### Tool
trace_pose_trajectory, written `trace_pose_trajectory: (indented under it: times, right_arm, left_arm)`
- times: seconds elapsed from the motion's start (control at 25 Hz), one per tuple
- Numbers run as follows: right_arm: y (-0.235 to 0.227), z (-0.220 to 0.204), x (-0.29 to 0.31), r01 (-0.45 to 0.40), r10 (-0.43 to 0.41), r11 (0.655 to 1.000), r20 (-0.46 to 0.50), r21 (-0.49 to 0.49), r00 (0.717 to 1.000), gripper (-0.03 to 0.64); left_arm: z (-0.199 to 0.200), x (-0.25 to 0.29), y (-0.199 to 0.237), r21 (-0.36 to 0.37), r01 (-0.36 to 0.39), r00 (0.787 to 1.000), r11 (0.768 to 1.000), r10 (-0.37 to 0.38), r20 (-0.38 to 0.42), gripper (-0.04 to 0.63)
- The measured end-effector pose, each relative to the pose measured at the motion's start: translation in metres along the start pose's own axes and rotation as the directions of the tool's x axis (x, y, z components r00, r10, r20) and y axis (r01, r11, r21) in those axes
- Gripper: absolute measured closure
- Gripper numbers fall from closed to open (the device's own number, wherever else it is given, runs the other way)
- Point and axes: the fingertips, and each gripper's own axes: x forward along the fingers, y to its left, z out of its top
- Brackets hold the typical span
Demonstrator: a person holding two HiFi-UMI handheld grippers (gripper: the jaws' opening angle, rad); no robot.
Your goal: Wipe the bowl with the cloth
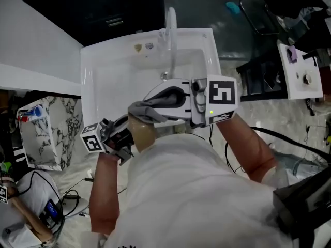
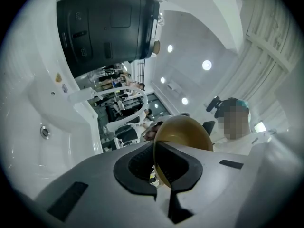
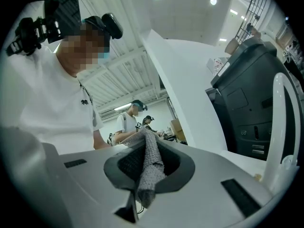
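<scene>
Both grippers are closed on something. In its own view the left gripper (image 2: pixel 159 172) has its jaws pressed on the rim of an amber-brown round bowl (image 2: pixel 185 137), which stands tilted on its edge. The right gripper (image 3: pixel 145 170) has its jaws shut on a grey knitted cloth (image 3: pixel 149 165), and one fold of it hangs out between them.

Only the head view shows the two together. There the bowl (image 1: pixel 142 133) is held in the air near the person's chest, at the near edge of a white rectangular sink (image 1: pixel 103 71). The cloth (image 1: pixel 147 111) lies on the upper edge of the bowl and touches it (as far as this view lets me see). A white curved faucet (image 1: pixel 170 35) rises over the basin.

The left gripper view alone shows a round overflow hole (image 2: pixel 45 132) in the sink wall. It also shows a dark grey machine (image 2: pixel 107 30) beyond the sink. The right gripper view alone shows the person's white shirt (image 3: pixel 42 94) from the front.
</scene>
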Motion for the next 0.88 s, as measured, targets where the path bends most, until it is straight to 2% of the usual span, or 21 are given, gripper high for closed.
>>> trace_pose_trajectory:
  times: [0.24, 0.48, 0.88]
  right_arm:
    - [-0.018, -0.012, -0.003, 0.049, -0.049, 0.997, 0.008, 0.06, 0.999, 0.581]
    - [-0.022, -0.037, -0.002, 0.072, -0.069, 0.992, -0.037, 0.099, 0.997, 0.581]
    - [-0.011, -0.058, -0.005, 0.074, -0.063, 0.987, -0.085, 0.14, 0.994, 0.581]
  left_arm:
    - [0.004, 0.005, -0.011, 0.02, 0.035, 0.999, 0.999, -0.035, 0.006, 0.577]
    - [0.01, 0.01, -0.022, 0.055, 0.05, 0.999, 0.997, -0.051, 0.016, 0.577]
    - [0.026, 0.012, -0.024, 0.103, 0.006, 0.998, 0.995, -0.013, 0.068, 0.577]
